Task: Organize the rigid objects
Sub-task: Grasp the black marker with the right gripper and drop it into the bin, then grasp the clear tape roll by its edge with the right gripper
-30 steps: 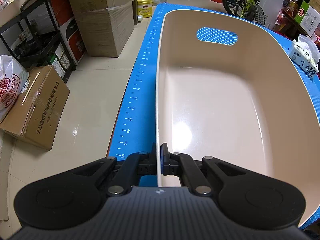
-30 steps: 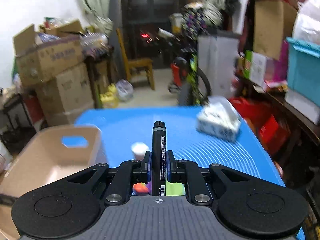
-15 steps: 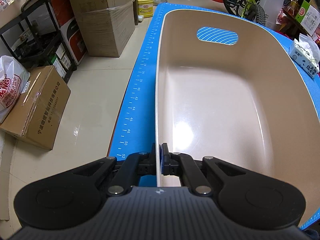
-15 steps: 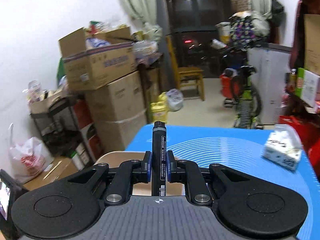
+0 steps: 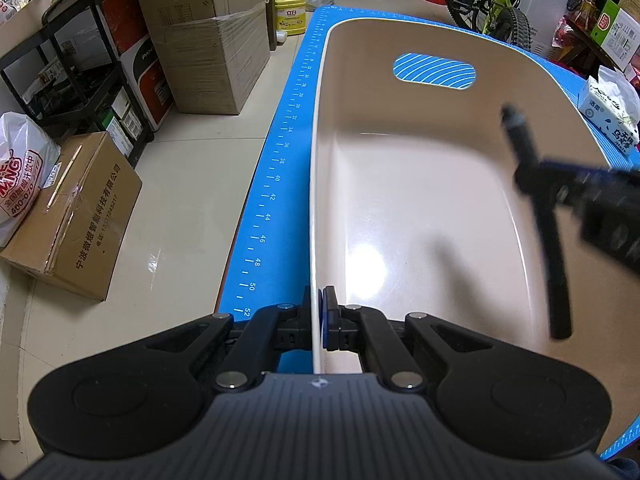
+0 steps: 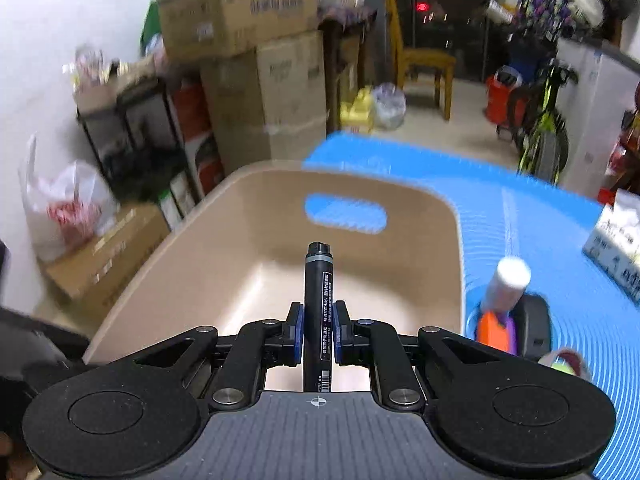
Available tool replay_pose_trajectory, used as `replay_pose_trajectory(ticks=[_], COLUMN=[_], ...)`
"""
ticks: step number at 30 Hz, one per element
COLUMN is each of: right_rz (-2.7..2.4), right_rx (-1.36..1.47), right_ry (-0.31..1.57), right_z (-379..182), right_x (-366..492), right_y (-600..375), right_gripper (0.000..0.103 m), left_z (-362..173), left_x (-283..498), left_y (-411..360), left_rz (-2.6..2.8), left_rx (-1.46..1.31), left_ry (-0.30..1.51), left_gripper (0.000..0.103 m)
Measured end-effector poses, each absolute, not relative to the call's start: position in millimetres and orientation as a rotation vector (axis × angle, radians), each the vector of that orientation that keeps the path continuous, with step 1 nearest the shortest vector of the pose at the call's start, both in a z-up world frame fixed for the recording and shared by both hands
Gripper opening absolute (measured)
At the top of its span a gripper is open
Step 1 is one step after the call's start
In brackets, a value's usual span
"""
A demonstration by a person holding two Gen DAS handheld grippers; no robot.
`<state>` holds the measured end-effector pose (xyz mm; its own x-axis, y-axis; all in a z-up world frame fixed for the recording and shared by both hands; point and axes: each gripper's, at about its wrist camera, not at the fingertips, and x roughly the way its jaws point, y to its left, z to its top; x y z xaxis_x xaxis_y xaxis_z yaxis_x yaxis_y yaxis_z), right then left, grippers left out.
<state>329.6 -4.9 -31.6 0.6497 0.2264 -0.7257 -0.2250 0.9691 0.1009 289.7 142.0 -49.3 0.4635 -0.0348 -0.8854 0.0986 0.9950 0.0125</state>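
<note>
Marker (image 5: 538, 216), black, stiff and likely light, hangs over the beige bin (image 5: 420, 208) in the left wrist view, clamped mid-barrel by the right gripper (image 5: 532, 178); the left gripper (image 5: 316, 320) pinches the bin's thin near rim. From the right wrist view, the right gripper (image 6: 318, 330) grips the marker (image 6: 318, 292) at its smooth middle, above the bin (image 6: 224, 264) on the blue mat (image 6: 520, 216).

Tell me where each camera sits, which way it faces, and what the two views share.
Left wrist: on the left gripper, looking along the beige bin whose rim its fingers clamp; its own fingers show.
Right wrist: on the right gripper, facing the bin from above; its fingers hold a black marker.
Shared: bin, blue mat, marker, tissue pack.
</note>
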Motion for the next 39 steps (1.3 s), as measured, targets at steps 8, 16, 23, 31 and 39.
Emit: replay_pose_trajectory(ticks=[8,16,23,31,39], right_rz=[0.279,0.278,0.175,0.002,-0.067], right_rx=[0.003,0.009,0.028,0.117,0.150], right_ry=[0.878,0.725,0.660,0.712,0.778], right_z=[-42,-12,4,-22,-70], right_x=[324,310,308,313,311], right_y=[-7,-33,-81,-156,-196], right_gripper=[0.036,0.060,0.068,0.068,0.068], left_z=[-49,-49,-49,-49,-49], left_x=[290,290,290,290,290], left_y=[141,140,140,140,140], left_rz=[-0.080,-0.080,-0.079,-0.079,-0.079], left_rx=[0.069,0.071,0.072,0.072,0.072], left_ry=[1.086,1.087,1.086,1.087,1.087], left_gripper=[0.004,0.004,0.004,0.004,0.005])
